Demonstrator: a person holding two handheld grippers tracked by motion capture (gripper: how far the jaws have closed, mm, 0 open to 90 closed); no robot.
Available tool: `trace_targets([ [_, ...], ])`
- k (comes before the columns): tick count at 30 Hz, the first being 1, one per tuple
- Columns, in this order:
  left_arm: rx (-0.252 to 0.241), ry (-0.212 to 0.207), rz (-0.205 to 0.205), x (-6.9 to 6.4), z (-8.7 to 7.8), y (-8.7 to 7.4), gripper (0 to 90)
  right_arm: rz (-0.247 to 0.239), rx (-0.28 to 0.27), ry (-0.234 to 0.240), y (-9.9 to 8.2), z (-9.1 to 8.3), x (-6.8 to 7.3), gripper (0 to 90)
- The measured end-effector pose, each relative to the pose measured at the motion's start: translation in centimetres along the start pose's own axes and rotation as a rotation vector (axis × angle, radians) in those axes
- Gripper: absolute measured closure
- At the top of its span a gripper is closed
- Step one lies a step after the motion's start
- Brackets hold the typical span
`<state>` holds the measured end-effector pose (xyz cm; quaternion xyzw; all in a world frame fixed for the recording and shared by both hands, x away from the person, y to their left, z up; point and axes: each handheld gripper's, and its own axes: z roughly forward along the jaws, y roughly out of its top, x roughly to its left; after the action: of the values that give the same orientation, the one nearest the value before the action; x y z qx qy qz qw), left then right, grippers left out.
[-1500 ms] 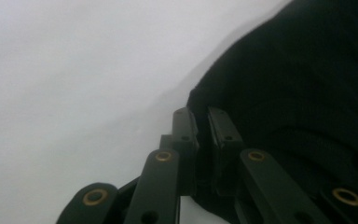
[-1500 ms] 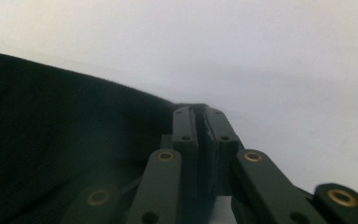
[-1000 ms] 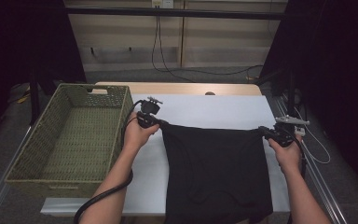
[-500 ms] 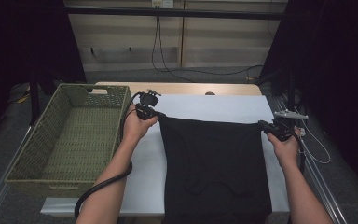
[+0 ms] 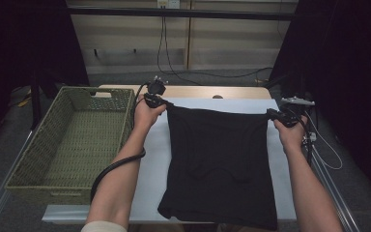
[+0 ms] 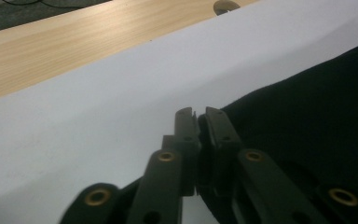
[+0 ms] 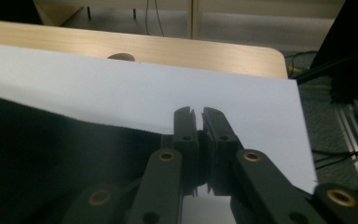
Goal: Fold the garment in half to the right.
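Now our left gripper and right gripper each pinch a far corner of the black garment — jaws nearly closed, just easing apart, cloth still between them. Garment lies spread on the white sheet over the wooden table — green wicker basket sits left.

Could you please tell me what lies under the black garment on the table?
The black garment lies spread on a white sheet covering the wooden table. Whatever else sits beneath the cloth is hidden; its near hem hangs past the sheet's front edge.
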<state>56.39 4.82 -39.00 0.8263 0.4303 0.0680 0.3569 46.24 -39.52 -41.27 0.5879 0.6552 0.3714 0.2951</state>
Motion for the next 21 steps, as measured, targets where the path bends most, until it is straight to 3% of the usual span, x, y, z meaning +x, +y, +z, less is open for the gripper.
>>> trace_targets([
  [1, 0.006, 0.012, -0.008, 0.0, 0.4, -0.3, 73.9, 0.033, 0.025, 0.011, -0.3, 0.6, 0.0, 71.6],
  [3, 0.024, 0.011, -0.040, 0.1, 1.2, -0.9, 51.6, 0.021, 0.045, -0.012, -0.8, 1.0, 0.1, 60.6],
  [4, 0.033, 0.017, -0.036, 0.0, 1.3, -1.1, 45.4, 0.037, 0.063, 0.004, -1.3, 1.1, 0.3, 54.3],
  [5, 0.038, 0.021, -0.035, -0.1, 1.5, -1.4, 43.1, 0.043, 0.079, 0.026, -1.6, 1.2, 0.4, 53.3],
  [7, 0.055, 0.011, -0.054, -0.3, 1.7, -2.0, 28.3, 0.023, 0.106, 0.042, -2.3, 1.0, 0.8, 47.8],
  [8, 0.059, 0.015, -0.060, -0.5, 1.6, -2.3, 25.0, 0.027, 0.115, 0.058, -2.7, 0.8, 1.0, 46.0],
  [11, 0.061, -0.002, -0.063, -1.3, 1.5, -3.2, 23.7, 0.011, 0.135, 0.082, -4.0, -0.3, 1.8, 40.1],
  [15, 0.057, -0.003, -0.076, -2.1, 1.3, -4.2, 17.0, -0.008, 0.153, 0.095, -5.1, -1.4, 2.6, 39.3],
  [16, 0.057, -0.010, -0.075, -2.6, 1.1, -4.7, 15.8, -0.037, 0.167, 0.099, -5.9, -2.5, 3.2, 37.2],
  [21, 0.061, -0.029, -0.069, -3.6, 0.6, -6.2, 14.1, -0.043, 0.176, 0.107, -7.7, -4.7, 3.9, 37.0],
])
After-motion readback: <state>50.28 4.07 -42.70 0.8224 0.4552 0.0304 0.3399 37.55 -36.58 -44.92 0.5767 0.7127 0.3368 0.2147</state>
